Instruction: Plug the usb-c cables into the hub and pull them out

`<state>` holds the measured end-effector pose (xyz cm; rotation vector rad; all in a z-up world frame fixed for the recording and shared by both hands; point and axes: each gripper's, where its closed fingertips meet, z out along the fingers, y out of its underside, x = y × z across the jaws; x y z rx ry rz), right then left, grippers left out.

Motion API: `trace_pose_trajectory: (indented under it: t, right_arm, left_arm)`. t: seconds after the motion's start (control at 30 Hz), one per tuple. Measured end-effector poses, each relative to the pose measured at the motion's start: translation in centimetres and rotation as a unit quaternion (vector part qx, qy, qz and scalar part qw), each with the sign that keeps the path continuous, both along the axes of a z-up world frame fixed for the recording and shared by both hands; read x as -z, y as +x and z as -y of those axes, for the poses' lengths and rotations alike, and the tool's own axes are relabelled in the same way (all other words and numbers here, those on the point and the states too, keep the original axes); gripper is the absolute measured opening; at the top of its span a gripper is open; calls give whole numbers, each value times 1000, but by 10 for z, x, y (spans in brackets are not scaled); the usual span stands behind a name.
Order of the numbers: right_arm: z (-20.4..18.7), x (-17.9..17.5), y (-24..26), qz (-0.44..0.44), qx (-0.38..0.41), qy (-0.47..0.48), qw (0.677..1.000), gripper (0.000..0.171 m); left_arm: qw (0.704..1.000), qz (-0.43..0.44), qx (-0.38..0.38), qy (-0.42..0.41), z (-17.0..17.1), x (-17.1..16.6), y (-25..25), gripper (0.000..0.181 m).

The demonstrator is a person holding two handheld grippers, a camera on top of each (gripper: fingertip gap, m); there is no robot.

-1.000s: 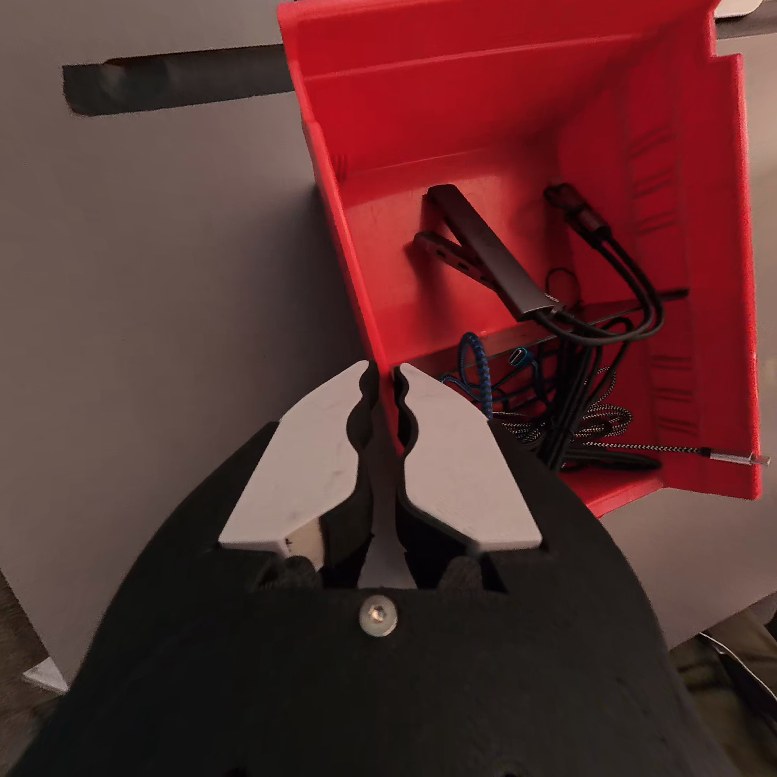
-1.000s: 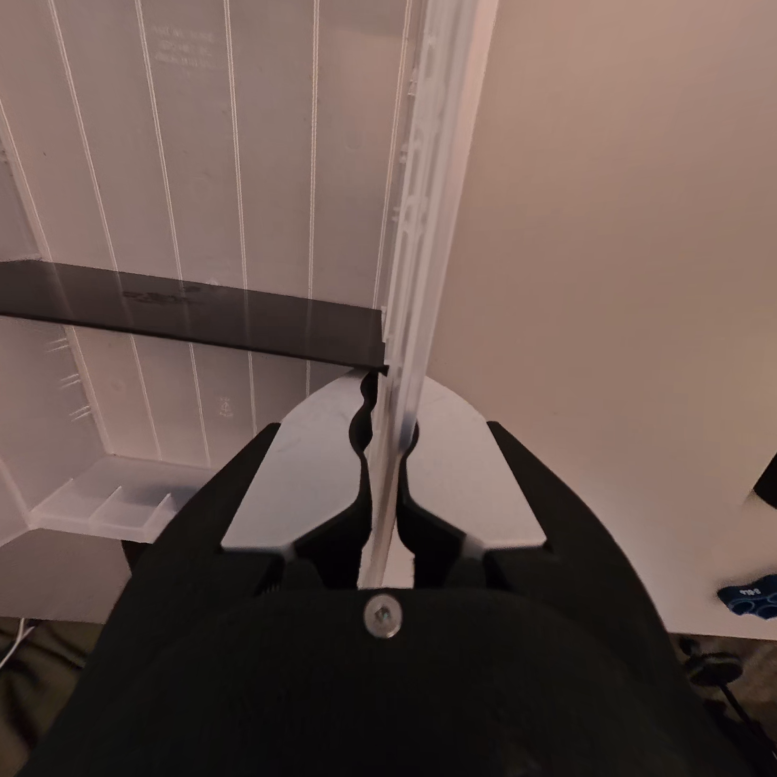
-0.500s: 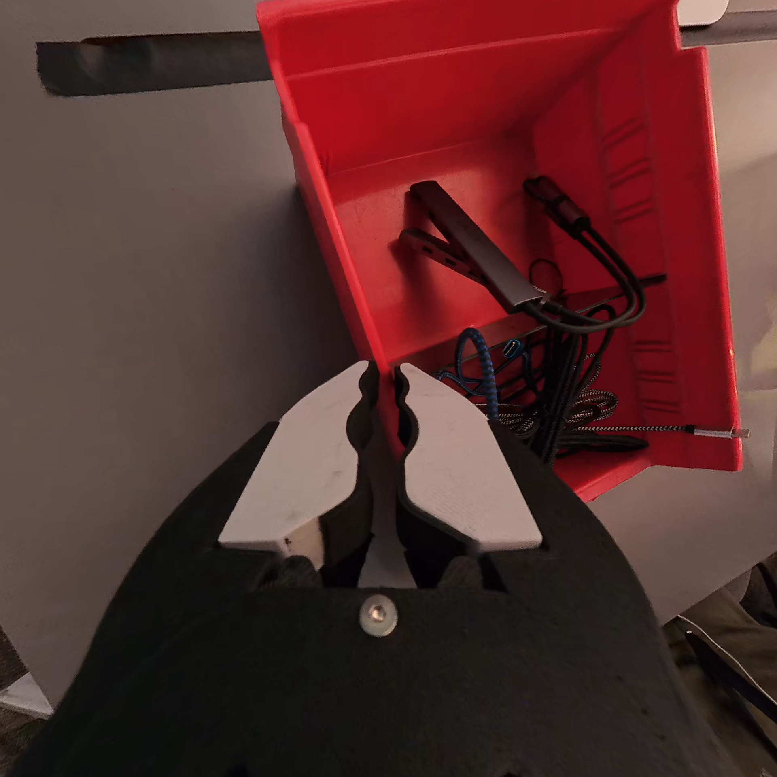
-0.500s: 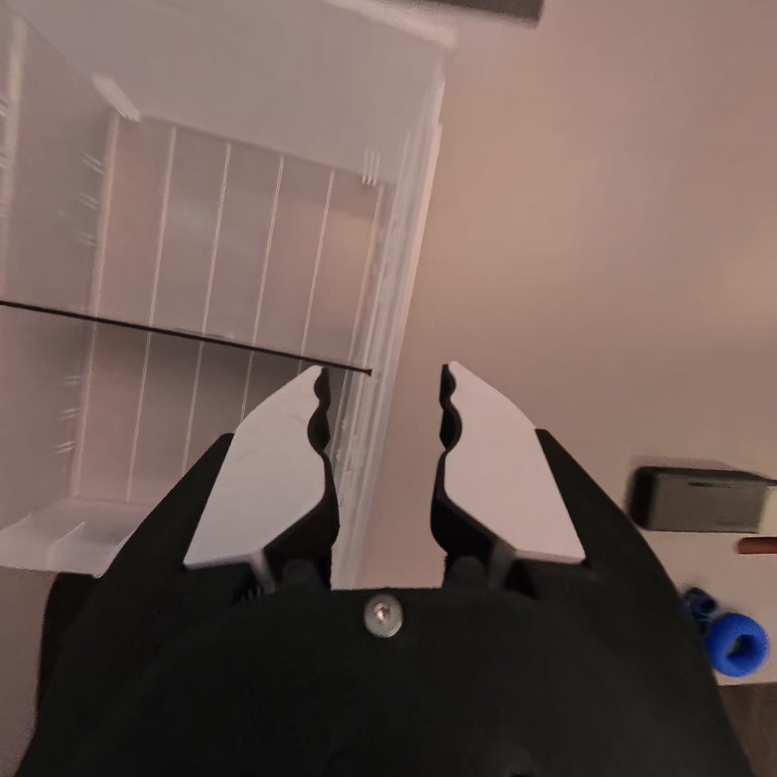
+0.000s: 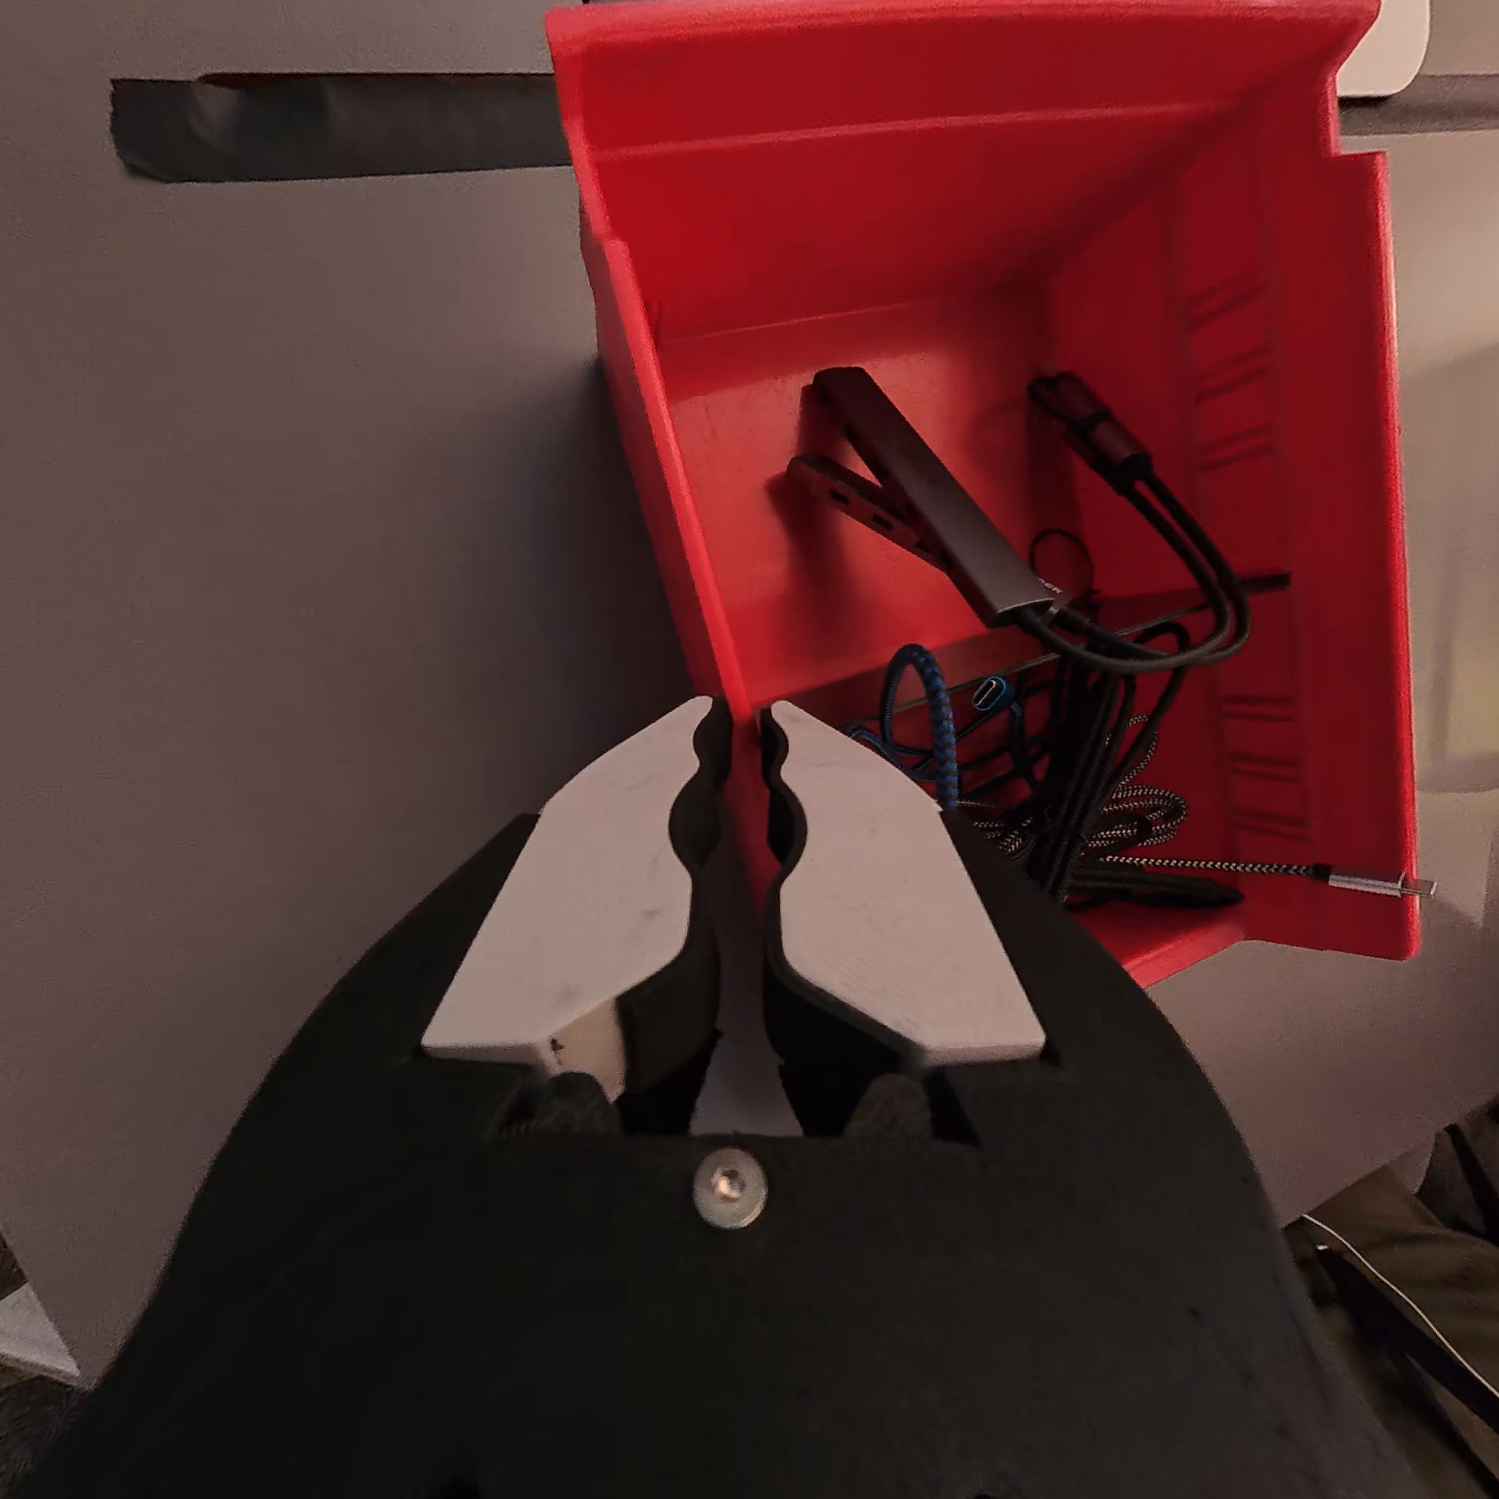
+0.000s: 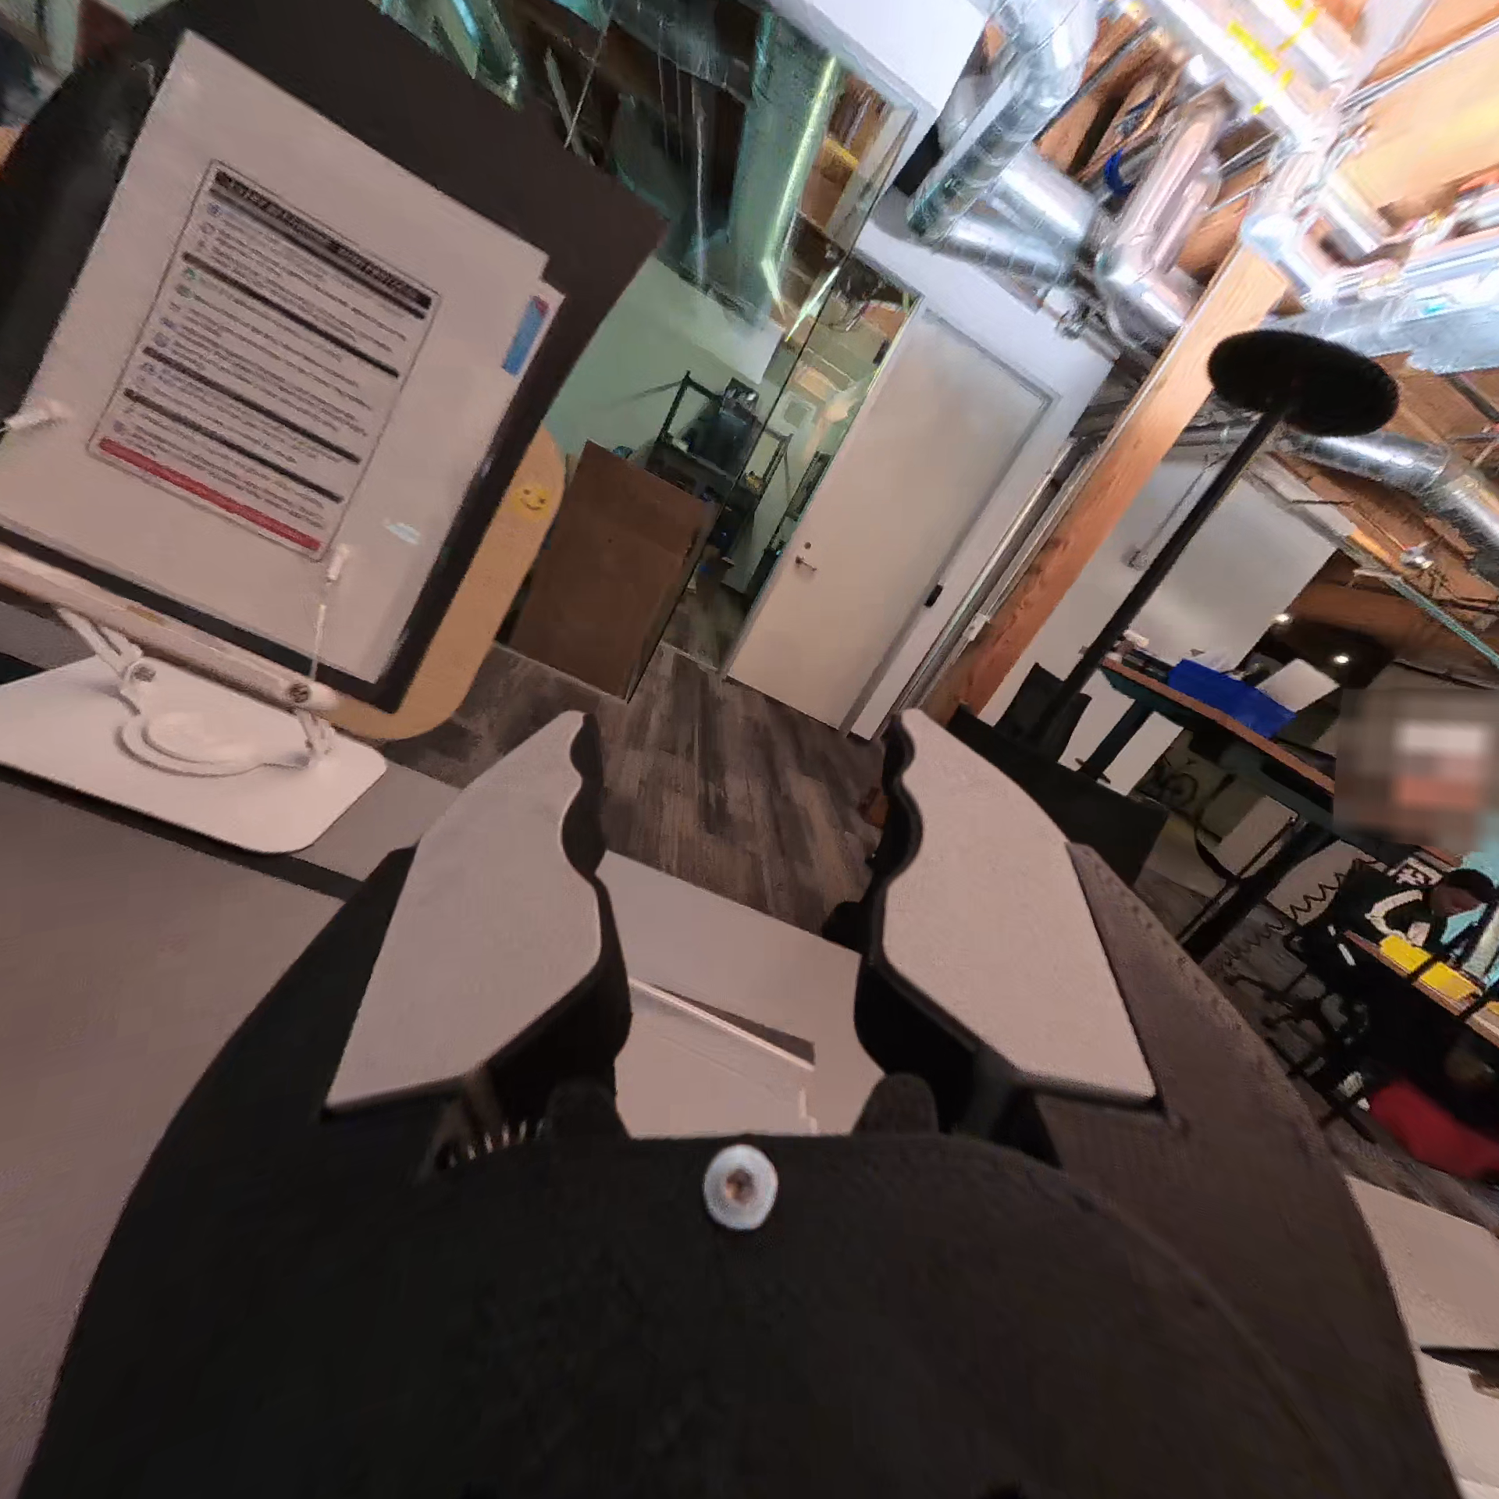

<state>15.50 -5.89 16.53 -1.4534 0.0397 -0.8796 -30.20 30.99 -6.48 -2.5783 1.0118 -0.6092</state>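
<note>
The left gripper is clamped on the near left wall of a red bin standing on a grey table. Inside the bin lie a dark hub — slanted across the floor — and a tangle of cables, one silver plug poking past the right wall. The right gripper is spread wide and empty, raised toward the room beside a white board on a stand.

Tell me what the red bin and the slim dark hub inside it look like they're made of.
The red bin looks like moulded plastic: uniform colour, ribbed wall, dull sheen. The slim dark hub looks like brushed grey metal, perhaps aluminium, judging by its smooth satin face, though coated plastic is possible.
</note>
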Motion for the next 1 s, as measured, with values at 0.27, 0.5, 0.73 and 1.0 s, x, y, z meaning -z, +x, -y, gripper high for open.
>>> trace_pose_trajectory:
  t: [0.27,0.5,0.73,1.0]
  right_arm:
    - [-55,7,-19,-21,-38,-67,997,72]
    - [-70,52,-5,-68,-59,-117,989,68]
    - [-64,52,-15,-81,-98,-112,986,67]
    - [-67,70,-17,-71,-98,-162,979,67]
  left_arm:
    - [997,-3,-43,71,-7,-31,-12,15]
    - [984,76,50,153,43,-98,21,28]
    - [934,-32,304,182,88,-43,87,37]
    - [901,-140,365,190,76,10,95,36]
